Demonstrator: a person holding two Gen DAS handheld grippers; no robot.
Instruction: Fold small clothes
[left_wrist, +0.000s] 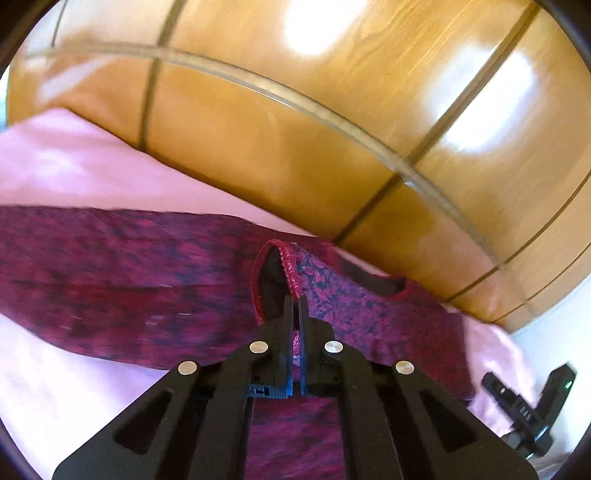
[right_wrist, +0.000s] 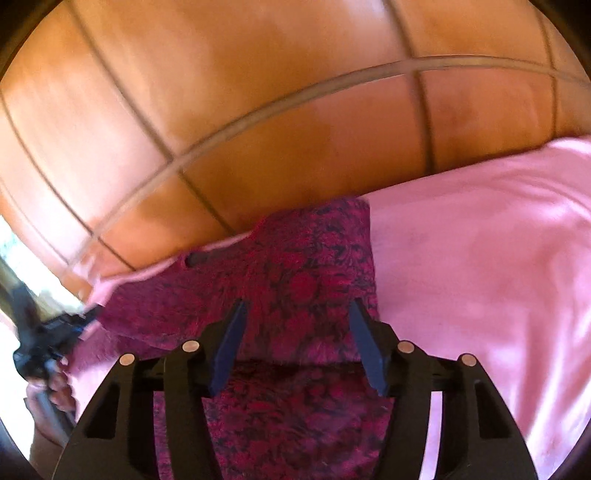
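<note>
A small dark red and purple patterned garment (left_wrist: 122, 280) lies on a pink sheet (left_wrist: 66, 166). My left gripper (left_wrist: 294, 300) is shut on the garment's red-trimmed armhole edge (left_wrist: 290, 269) and holds that strip lifted. In the right wrist view the same garment (right_wrist: 295, 266) lies under my right gripper (right_wrist: 297, 308), which is open with its jaws wide apart just above the cloth. The other gripper shows at the far left edge of the right wrist view (right_wrist: 40, 343), and at the lower right of the left wrist view (left_wrist: 532, 410).
A glossy wooden wardrobe (left_wrist: 332, 110) with panel seams stands right behind the bed; it also fills the top of the right wrist view (right_wrist: 258, 110). The pink sheet (right_wrist: 480, 258) spreads to the right of the garment.
</note>
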